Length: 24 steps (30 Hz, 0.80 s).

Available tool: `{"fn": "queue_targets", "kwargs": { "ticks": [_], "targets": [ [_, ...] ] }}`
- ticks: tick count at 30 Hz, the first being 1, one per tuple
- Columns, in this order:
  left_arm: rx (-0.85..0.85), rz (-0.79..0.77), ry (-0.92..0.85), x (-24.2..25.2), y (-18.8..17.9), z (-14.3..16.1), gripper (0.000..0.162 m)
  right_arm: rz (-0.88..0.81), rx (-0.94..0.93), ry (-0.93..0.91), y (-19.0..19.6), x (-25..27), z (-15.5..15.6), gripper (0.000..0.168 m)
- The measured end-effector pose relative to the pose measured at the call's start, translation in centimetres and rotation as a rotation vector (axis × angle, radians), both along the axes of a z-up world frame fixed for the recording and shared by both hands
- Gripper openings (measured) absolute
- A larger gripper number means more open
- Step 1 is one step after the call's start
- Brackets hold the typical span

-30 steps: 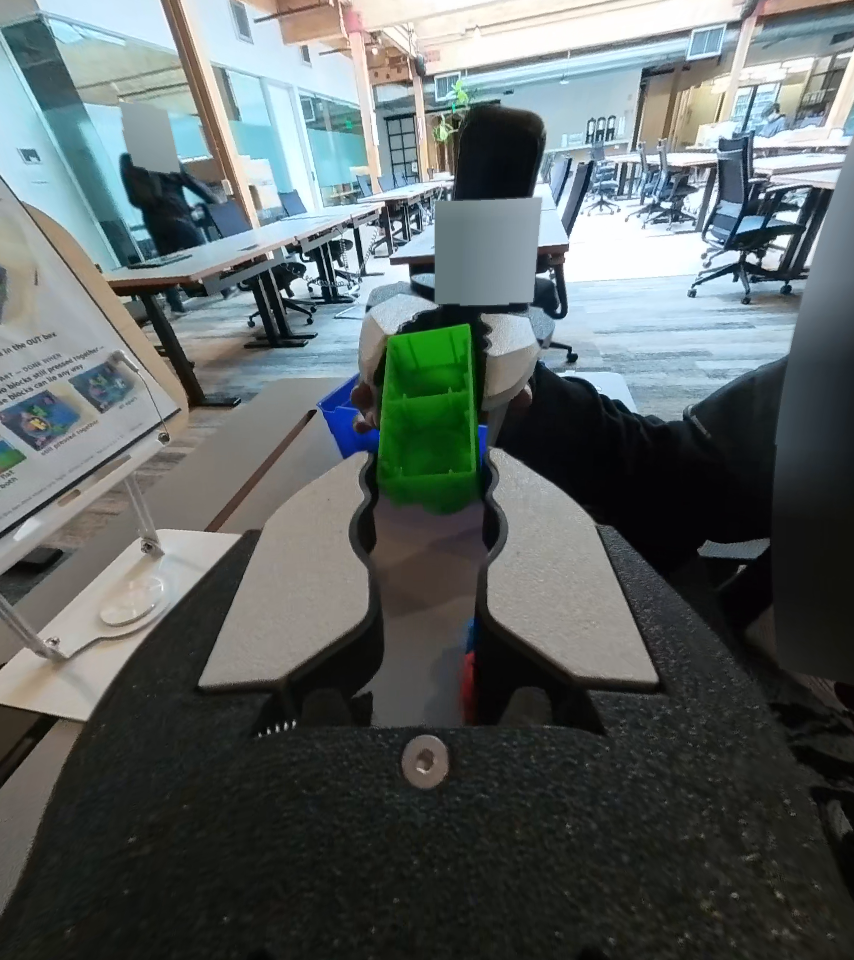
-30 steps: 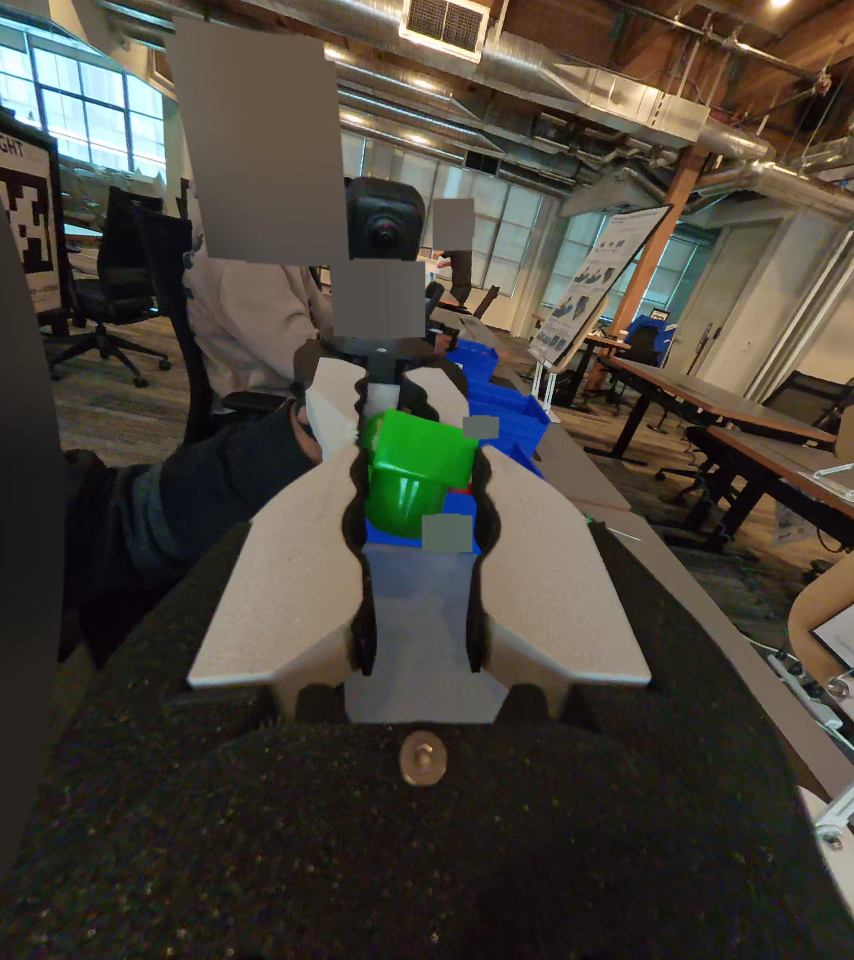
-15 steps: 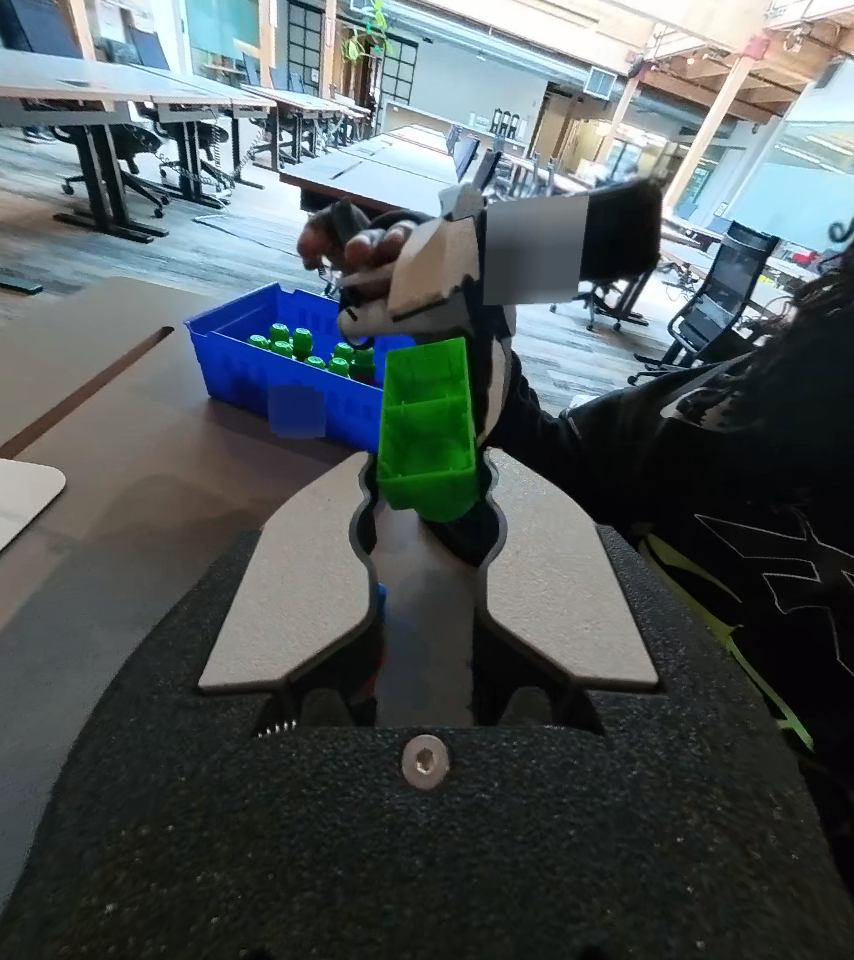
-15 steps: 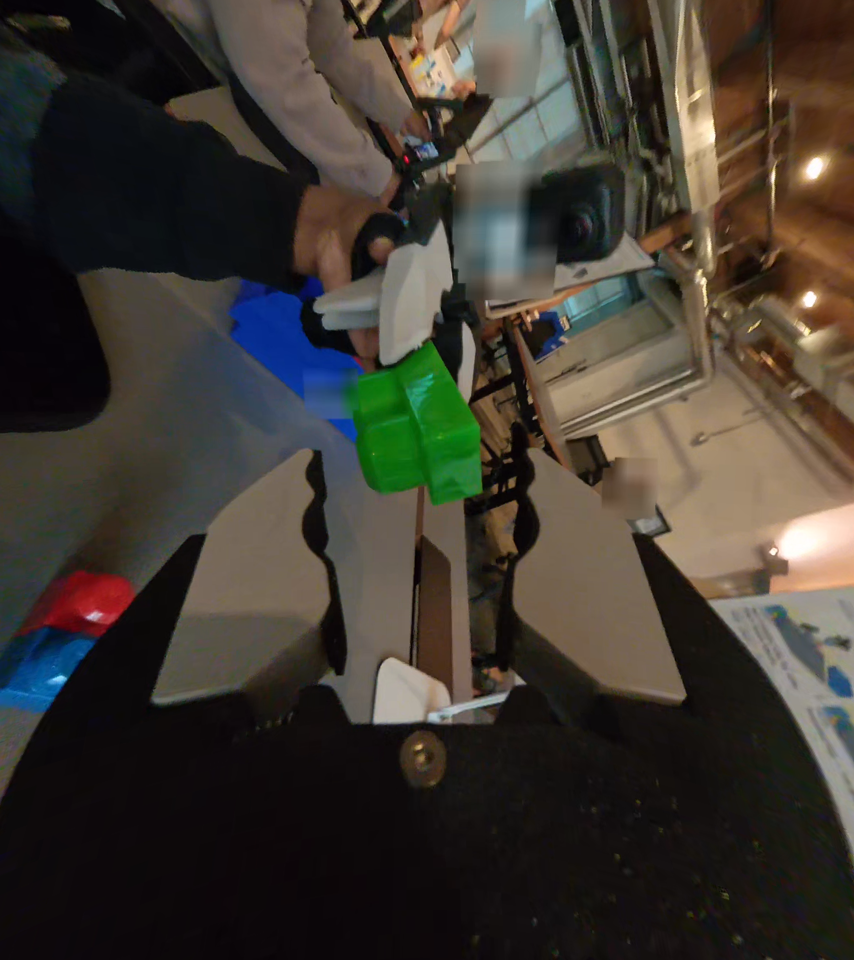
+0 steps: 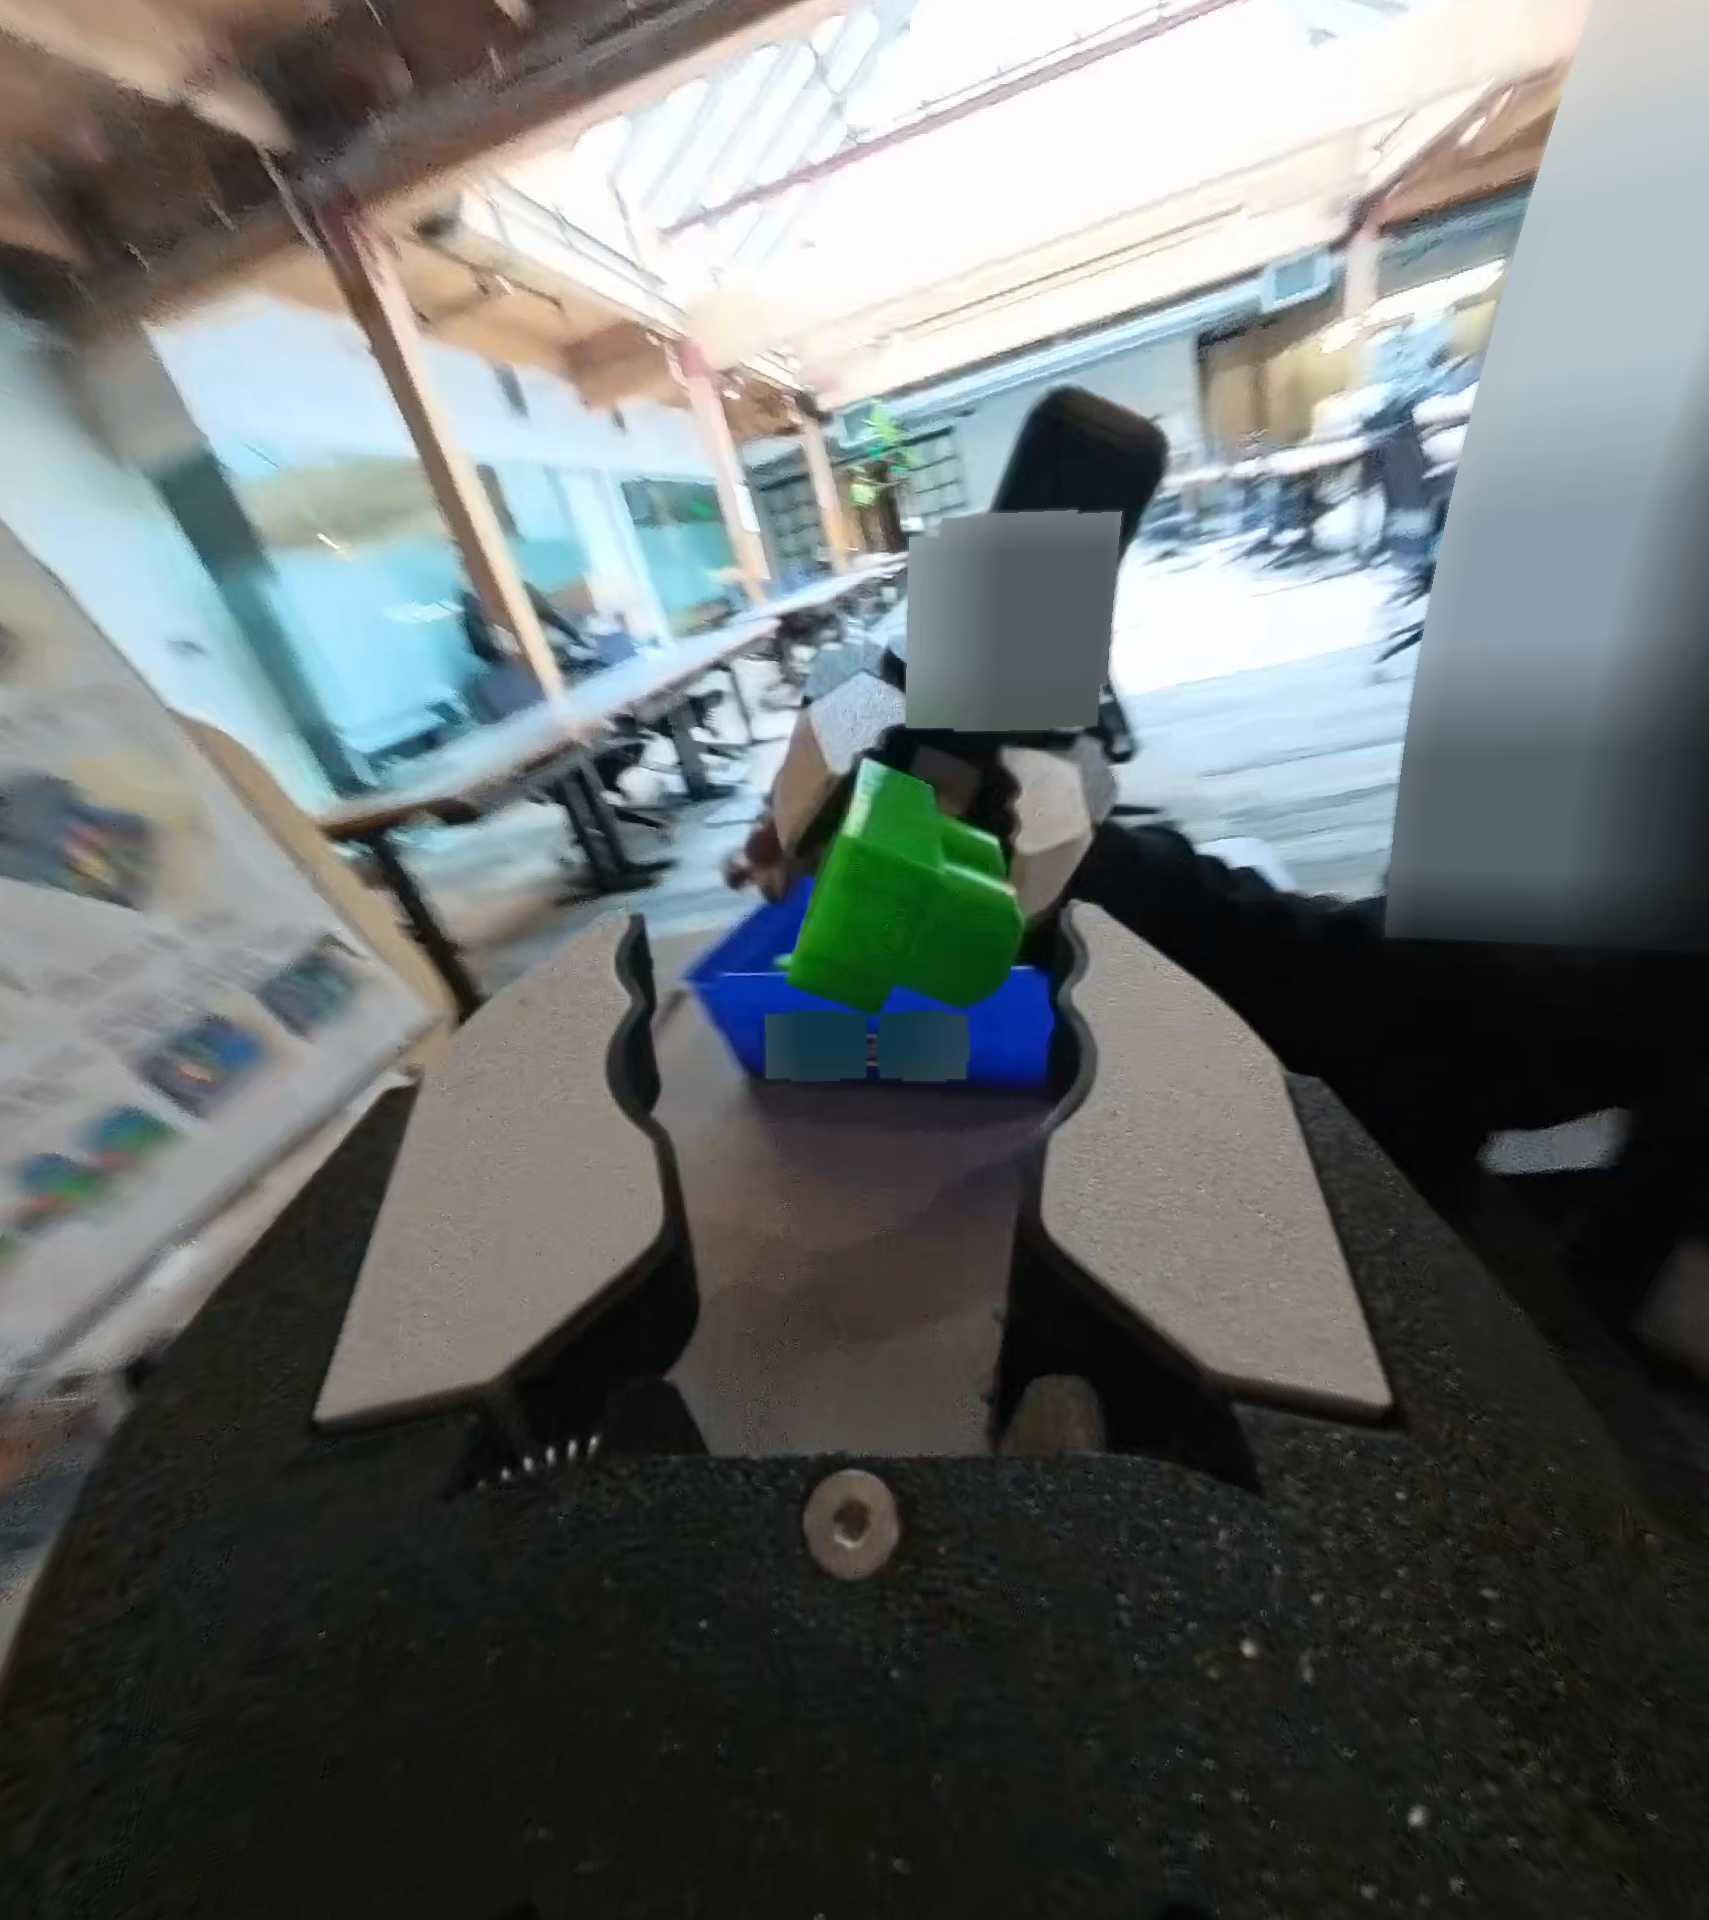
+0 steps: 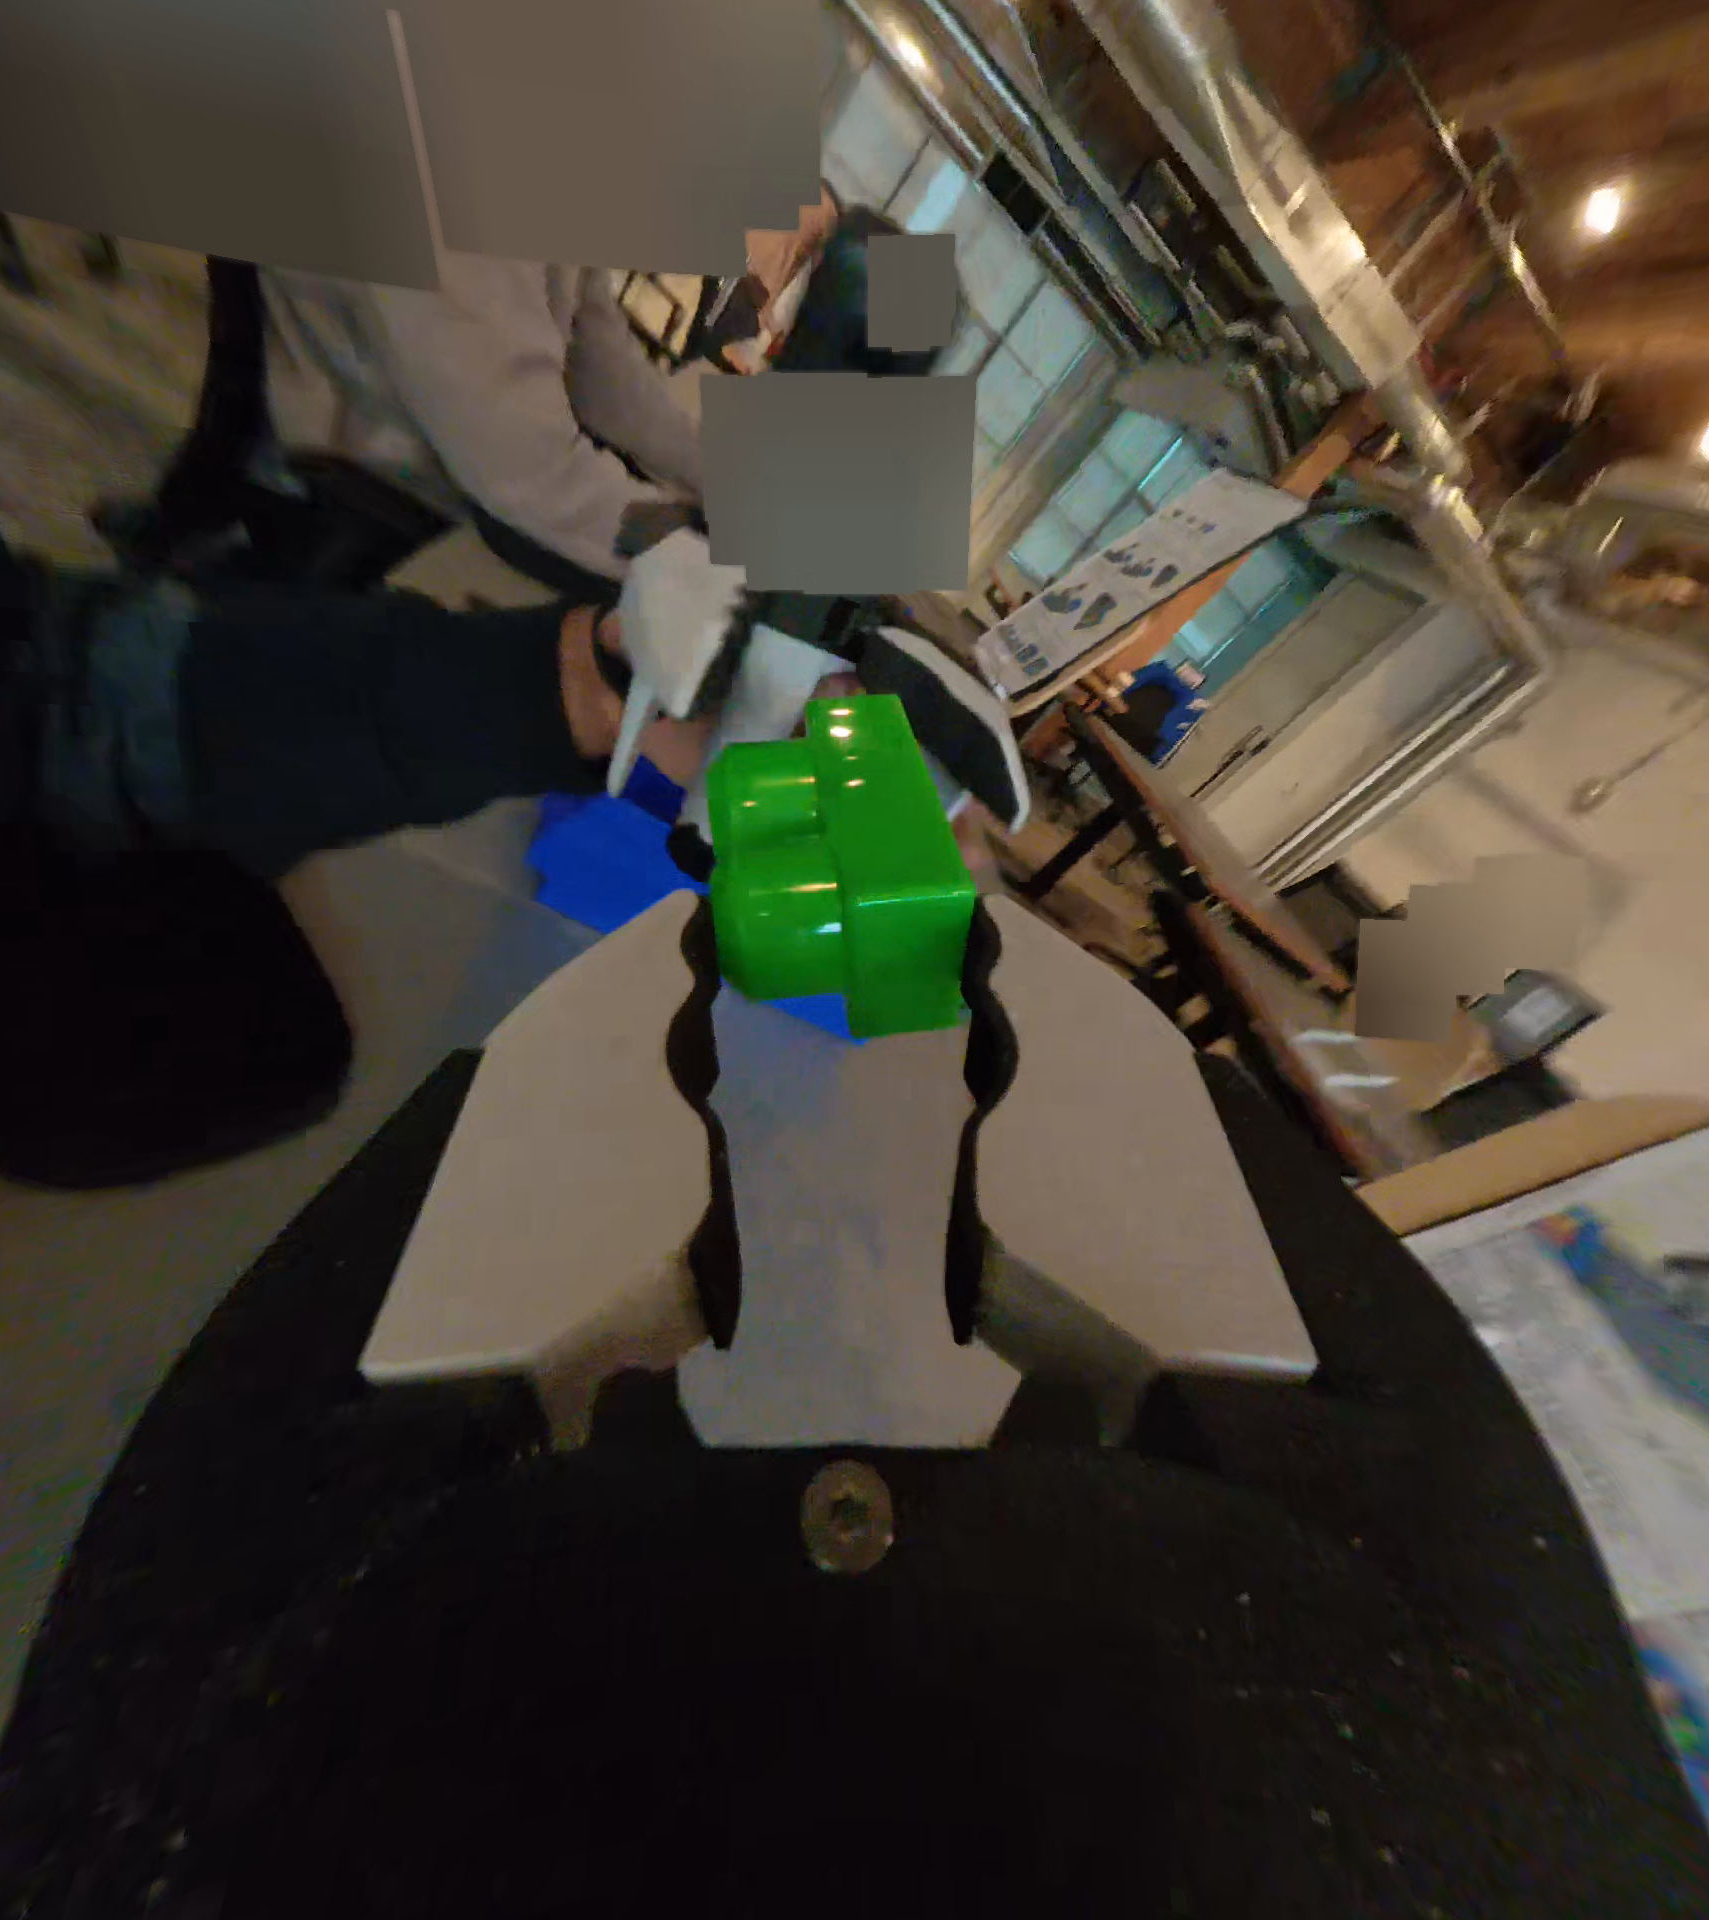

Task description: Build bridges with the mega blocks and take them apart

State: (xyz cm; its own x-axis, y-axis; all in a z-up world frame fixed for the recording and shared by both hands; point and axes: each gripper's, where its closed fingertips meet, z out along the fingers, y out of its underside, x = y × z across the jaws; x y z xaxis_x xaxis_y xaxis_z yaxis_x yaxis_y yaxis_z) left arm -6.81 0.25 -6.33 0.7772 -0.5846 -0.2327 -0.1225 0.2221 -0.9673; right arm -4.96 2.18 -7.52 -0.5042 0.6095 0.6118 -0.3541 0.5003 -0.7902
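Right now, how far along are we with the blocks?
Done: nothing I can confirm; no bridge shows in either view. In hand: the right gripper is shut on one loose green block near the blue bin; the left gripper is open and empty. Left: placing this block, probably in the bin; other blocks are out of view.

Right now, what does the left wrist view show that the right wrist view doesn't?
Only the left wrist view: a row of long desks and bright skylights. Only the right wrist view: a person's pale sleeve and ceiling pipes. Both: the green block gripped by the right gripper, the open left gripper, the blue bin.
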Motion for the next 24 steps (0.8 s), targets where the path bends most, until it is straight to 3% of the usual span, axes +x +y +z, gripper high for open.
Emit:
{"fn": "queue_targets", "kwargs": {
  "ticks": [2, 6, 14, 17, 24],
  "targets": [
    [0.047, 0.076, 0.076, -0.3, 0.0, 0.3, 0.07, 0.004, -0.138, -0.119, 0.2, -0.2, 0.3, 0.045],
    [-0.019, 0.127, 0.142, 0.0, 0.6, -0.7, 0.07, 0.093, -0.352, -0.304, -0.1, 0.1, 0.6, 0.045],
    [-0.091, 0.075, 0.111, 1.0, 1.1, -1.4, 0.058, 0.065, -0.351, -0.405, 0.2, -0.7, -1.1, 0.045],
    [-0.112, 0.083, 0.105, 0.8, 1.4, -1.6, 0.046, 0.046, -0.345, -0.4, 0.3, -0.9, -1.2, 0.045],
    [-0.173, 0.087, 0.075, 0.7, 1.5, -1.7, 0.045, 0.048, -0.35, -0.377, 0.5, -0.9, -0.9, 0.045]
  ]
}}
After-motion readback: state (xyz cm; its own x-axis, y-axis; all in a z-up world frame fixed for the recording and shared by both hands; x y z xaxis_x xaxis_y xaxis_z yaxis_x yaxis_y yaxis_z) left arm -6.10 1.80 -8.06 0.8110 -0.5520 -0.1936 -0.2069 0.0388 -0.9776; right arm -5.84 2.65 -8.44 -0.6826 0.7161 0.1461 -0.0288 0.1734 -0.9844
